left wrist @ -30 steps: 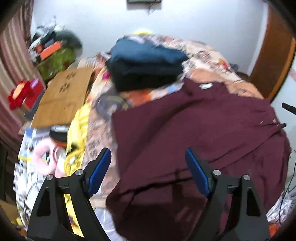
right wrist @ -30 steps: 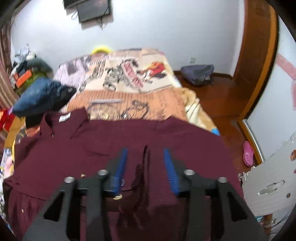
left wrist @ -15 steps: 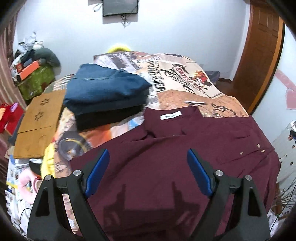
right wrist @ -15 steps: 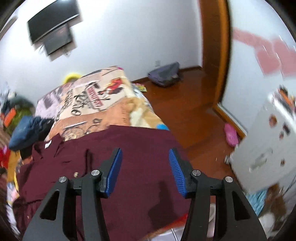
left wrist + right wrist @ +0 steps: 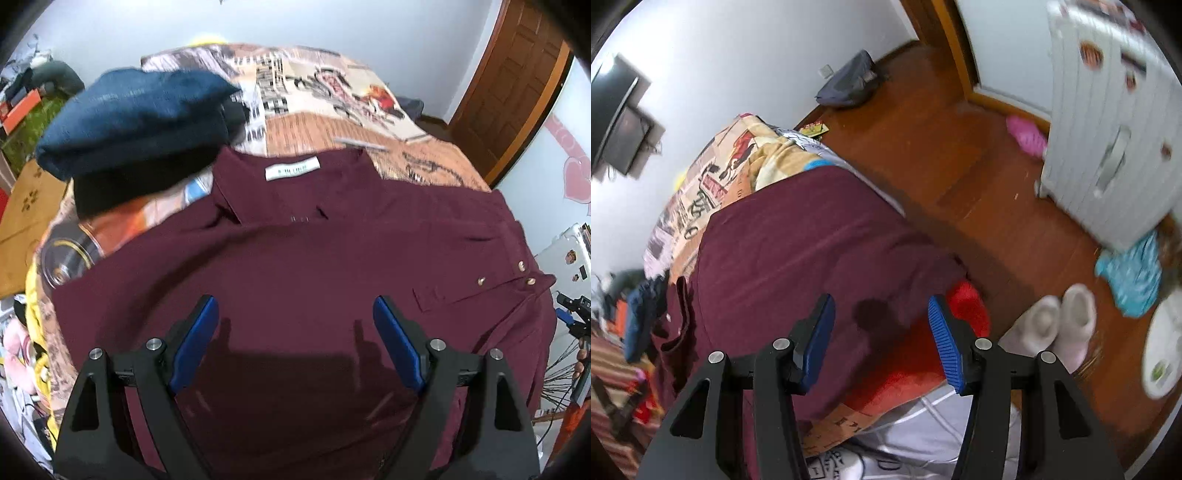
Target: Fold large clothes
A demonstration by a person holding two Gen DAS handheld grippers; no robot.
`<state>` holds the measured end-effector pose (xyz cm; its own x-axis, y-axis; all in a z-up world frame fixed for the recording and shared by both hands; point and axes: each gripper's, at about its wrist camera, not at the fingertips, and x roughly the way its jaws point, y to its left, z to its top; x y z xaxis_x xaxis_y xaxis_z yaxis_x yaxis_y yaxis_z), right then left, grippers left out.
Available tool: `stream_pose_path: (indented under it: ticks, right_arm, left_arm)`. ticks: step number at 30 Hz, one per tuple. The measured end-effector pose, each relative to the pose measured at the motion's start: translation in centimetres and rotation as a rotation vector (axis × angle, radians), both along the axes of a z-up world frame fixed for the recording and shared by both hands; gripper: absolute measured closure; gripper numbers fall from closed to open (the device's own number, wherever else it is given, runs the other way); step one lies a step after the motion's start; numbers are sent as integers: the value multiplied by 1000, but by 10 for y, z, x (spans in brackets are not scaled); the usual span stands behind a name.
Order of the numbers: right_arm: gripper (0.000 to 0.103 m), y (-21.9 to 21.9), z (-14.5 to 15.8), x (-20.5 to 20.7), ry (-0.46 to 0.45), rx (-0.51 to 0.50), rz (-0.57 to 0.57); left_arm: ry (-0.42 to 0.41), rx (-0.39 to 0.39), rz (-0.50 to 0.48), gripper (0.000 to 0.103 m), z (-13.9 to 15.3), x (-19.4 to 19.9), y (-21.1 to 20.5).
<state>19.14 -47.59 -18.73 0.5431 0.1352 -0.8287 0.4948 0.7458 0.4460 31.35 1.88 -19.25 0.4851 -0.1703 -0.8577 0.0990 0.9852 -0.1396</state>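
A large maroon button shirt (image 5: 314,258) lies spread on the bed, collar with a white label (image 5: 292,168) at the far side, gold buttons (image 5: 521,266) at the right. My left gripper (image 5: 295,332) is open and empty, hovering above the shirt's middle. In the right wrist view the same shirt (image 5: 798,251) drapes over the bed's right side. My right gripper (image 5: 882,332) is open and empty above the shirt's edge by the bed's corner.
A folded stack of dark blue and black clothes (image 5: 140,122) sits on the patterned bedspread (image 5: 332,96) at the far left. A red cloth (image 5: 967,306), wooden floor (image 5: 960,166), a white suitcase (image 5: 1108,118), slippers (image 5: 1060,325) and a grey bag (image 5: 849,81) lie right of the bed.
My left gripper moved closer over the shirt toward the collar. My right gripper swung right and tilted, from over the shirt to the bed's right edge and floor. Both stayed open.
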Motion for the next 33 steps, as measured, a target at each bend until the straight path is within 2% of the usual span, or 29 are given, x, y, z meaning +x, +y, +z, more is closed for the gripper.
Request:
stream_pose_path:
  ticks: [3, 9, 12, 14, 17, 20, 23, 26, 31, 33]
  right_arm:
    - [54, -3, -11, -2, -17, 57, -33]
    - [52, -4, -21, 0, -61, 97, -79]
    - [60, -7, -19, 1, -70, 95, -109]
    - [77, -6, -16, 4, -63, 53, -108]
    - [91, -4, -13, 7, -71, 27, -98]
    - [95, -2, -4, 10, -91, 16, -85]
    - [96, 4, 18, 16, -138, -9, -56]
    - [96, 21, 55, 26, -224, -30, 6]
    - [96, 78, 119, 41, -380, -97, 187]
    - [96, 104, 134, 44, -425, -109, 268]
  left_arm:
    - [23, -7, -1, 18, -9, 0, -3]
    - [49, -1, -6, 18, -22, -1, -11]
    - [45, 18, -17, 18, -24, -2, -15]
    - [36, 31, -26, 18, -24, -3, -17]
    - [27, 44, -34, 18, -24, -5, -19]
    - [15, 48, -37, 18, -23, -8, -18]
    - [5, 30, -36, 18, -20, -11, -14]
    - [-7, 13, -29, 18, -15, -13, -9]
    - [-39, 1, -14, 18, -6, -18, -2]
    - [-54, -3, -10, 18, -1, -21, 0]
